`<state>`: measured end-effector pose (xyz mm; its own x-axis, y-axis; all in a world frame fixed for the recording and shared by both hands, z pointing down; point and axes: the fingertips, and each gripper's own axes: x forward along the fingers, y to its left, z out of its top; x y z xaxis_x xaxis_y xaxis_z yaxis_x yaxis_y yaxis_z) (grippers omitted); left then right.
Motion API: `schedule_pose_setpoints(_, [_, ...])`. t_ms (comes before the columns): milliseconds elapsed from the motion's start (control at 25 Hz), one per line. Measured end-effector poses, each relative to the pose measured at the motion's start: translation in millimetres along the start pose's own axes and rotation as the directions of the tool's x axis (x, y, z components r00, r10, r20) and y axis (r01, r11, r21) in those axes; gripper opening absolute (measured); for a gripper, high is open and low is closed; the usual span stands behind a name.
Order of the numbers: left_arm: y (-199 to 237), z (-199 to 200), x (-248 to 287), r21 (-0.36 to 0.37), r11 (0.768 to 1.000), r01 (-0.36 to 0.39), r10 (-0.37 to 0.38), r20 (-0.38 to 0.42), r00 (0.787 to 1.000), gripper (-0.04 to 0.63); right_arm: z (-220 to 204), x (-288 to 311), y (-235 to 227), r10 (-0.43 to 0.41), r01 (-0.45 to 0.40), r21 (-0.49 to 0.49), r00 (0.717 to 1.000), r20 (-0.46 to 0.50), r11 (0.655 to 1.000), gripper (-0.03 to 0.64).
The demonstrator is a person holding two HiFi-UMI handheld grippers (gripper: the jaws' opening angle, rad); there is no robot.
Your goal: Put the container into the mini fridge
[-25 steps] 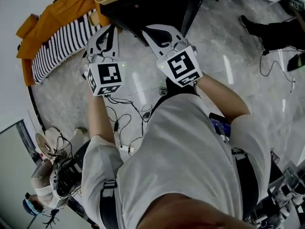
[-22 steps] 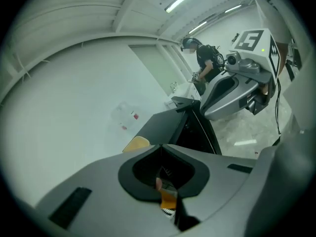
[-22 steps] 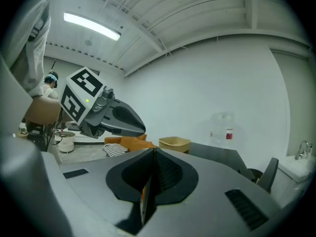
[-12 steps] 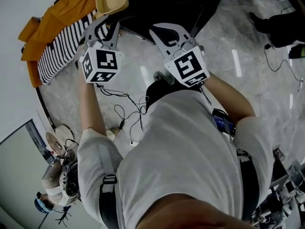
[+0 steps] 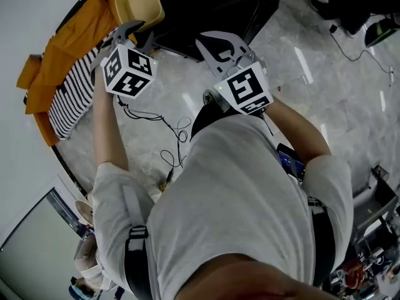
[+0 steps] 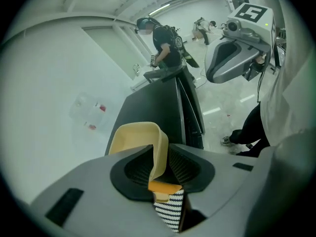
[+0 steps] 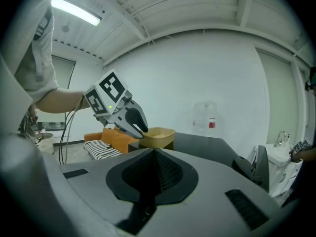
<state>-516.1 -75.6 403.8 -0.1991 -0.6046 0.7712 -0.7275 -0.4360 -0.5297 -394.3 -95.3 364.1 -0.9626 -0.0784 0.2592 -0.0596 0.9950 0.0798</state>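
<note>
my left gripper holds its fingers apart astride the wall of the yellow plastic tub at the black tabletop's corner; my right gripper's fingers are closed, empty.

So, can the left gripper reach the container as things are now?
Probably yes. The left gripper is right at the container: its open jaws stand on either side of the near wall, and nothing else lies between them.

The container is a pale yellow, open-topped tub with rounded corners, and its visible inside looks empty. It stands upright at the corner of a black desk, with its near wall between the spread jaws of the left hand-held gripper.
</note>
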Motion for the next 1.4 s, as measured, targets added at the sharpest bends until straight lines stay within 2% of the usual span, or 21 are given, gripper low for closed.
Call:
schedule_pose_setpoints(120, [-2, -2, 6, 0.057, 0.996, 0.072, -0.07, -0.023, 0.997, 0.106, 1, -9, 2, -0.054, 0.054, -0.002, 0.999, -0.011, 0.999, 0.038])
schedule_pose_setpoints(200, [-6, -6, 9, 0.101, 0.987, 0.128, -0.125, -0.039, 0.991, 0.106, -1, -13, 5, -0.097, 0.097, 0.006, 0.995, -0.02, 0.995, 0.038])
schedule_pose_setpoints(280, [-7, -13, 13, 0.151, 0.976, 0.157, -0.149, -0.06, 0.987, 0.106, -3, -16, 10, -0.131, 0.132, 0.017, 0.991, -0.029, 0.991, 0.038])
schedule_pose_setpoints(360, [-5, -16, 16, 0.196, 0.969, 0.152, -0.14, -0.071, 0.988, 0.105, -5, -19, 13, -0.161, 0.162, 0.026, 0.986, -0.037, 0.986, 0.038])
schedule_pose_setpoints(440, [-2, -14, 18, 0.218, 0.966, 0.14, -0.131, -0.055, 0.99, 0.051, -6, -23, 15, -0.199, 0.201, 0.035, 0.979, -0.043, 0.979, 0.038])
schedule_pose_setpoints(520, [-3, -12, 16, 0.235, 0.961, 0.145, -0.14, -0.039, 0.989, 0.034, -7, -30, 18, -0.244, 0.246, 0.046, 0.969, -0.045, 0.968, 0.038])
schedule_pose_setpoints(680, [-12, 0, 9, 0.273, 0.953, 0.132, -0.134, -0.013, 0.991, 0.029, -14, -53, 18, -0.322, 0.325, 0.06, 0.945, -0.05, 0.944, 0.038])
schedule_pose_setpoints(800, [-19, 17, 3, 0.3, 0.947, 0.118, -0.136, 0.038, 0.99, 0.029, -19, -69, 21, -0.376, 0.38, 0.076, 0.924, -0.065, 0.922, 0.038])
schedule_pose_setpoints(1120, [-59, 78, -14, 0.331, 0.938, 0.103, -0.156, 0.138, 0.978, 0.029, -21, -118, 16, -0.449, 0.452, 0.062, 0.891, -0.063, 0.89, 0.038])
schedule_pose_setpoints(1400, [-98, 140, -31, 0.344, 0.936, 0.073, -0.138, 0.169, 0.976, 0.029, -27, -195, -4, -0.504, 0.506, 0.033, 0.861, -0.066, 0.862, 0.038])
